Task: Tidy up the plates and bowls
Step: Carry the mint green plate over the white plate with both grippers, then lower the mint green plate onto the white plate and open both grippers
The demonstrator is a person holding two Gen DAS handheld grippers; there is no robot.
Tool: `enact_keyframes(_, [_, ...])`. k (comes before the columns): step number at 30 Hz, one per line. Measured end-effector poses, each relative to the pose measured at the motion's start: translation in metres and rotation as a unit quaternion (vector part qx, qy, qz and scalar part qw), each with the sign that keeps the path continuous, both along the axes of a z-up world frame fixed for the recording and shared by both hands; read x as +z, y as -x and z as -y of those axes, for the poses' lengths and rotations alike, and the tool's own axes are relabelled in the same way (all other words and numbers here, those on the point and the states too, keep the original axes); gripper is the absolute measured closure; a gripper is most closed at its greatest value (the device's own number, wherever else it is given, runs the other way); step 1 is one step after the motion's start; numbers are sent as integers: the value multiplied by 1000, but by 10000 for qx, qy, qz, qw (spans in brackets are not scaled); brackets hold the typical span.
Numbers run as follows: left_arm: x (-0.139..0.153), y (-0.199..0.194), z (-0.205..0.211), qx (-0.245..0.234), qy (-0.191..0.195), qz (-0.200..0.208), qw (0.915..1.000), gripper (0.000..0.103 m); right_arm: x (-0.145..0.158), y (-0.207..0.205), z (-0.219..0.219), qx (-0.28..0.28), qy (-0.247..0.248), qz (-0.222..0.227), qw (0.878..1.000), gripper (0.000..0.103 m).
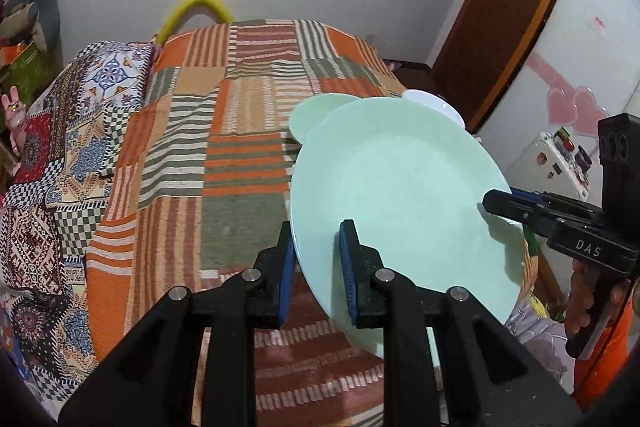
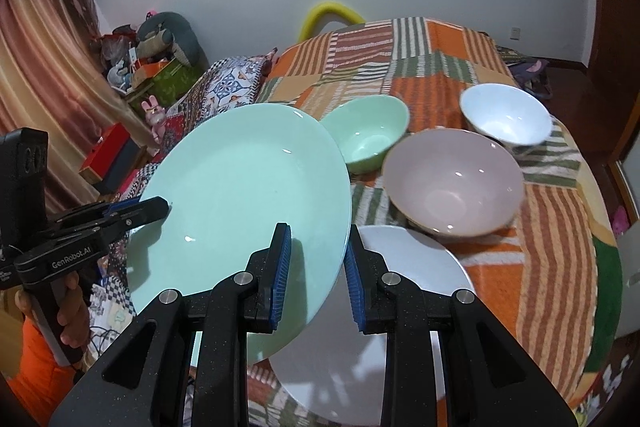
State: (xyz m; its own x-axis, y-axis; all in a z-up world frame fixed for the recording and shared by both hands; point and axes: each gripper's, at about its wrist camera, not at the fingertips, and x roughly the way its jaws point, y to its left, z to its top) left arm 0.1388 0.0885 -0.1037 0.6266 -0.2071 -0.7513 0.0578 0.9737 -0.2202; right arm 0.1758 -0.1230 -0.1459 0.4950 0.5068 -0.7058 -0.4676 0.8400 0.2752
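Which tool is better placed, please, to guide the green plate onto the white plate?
Right. Both tools clamp the green plate, but the right tool hangs directly above the white plate, while the left tool holds the far rim, away from it.

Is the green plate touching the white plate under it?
Cannot tell. In the right wrist view the green plate overlaps the white plate, with no gap or contact visible.
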Motion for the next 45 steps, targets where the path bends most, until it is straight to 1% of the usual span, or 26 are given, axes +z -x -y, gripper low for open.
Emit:
enact_keyframes(9, [-10, 1, 30, -275, 3, -172, 9995, 82, -9, 13, 31, -218, -55, -90, 9997, 79])
enact_keyframes(23, [-29, 3, 58, -589, -17, -451, 9972, 82, -29, 28, 59, -466, -50, -396, 9981, 79])
enact_keyframes(32, [-52, 1, 69, -728, -45, -757, 9945, 82, -43, 35, 68, -565, -32, -603, 9966, 79])
enact_keyframes(45, [-83, -12, 77, -776, 74, -1320, 9882, 82, -63, 37, 75, -689, 2, -901, 9935, 79])
